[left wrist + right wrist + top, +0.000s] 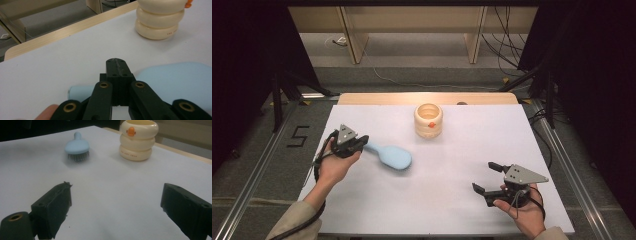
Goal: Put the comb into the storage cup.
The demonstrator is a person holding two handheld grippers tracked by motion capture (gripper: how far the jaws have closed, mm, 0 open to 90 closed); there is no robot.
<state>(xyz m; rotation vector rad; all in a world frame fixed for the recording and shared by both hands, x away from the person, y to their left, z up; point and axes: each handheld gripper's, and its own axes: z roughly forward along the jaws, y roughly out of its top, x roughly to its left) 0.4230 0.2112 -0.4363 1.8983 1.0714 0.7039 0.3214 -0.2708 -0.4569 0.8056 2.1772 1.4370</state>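
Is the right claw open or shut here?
Open: the right claw hovers with its jaws spread wide apart, only bare white table between them.

Light-blue brush (389, 155), cream cup (428, 120)

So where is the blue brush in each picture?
High view: the blue brush lies left of centre on the white table, its handle at the left gripper.
Left gripper view: lower right, behind the shut jaws.
Right gripper view: upper left, bristles down.
Shared landmark: the cream duck cup stands near the brush in each view.
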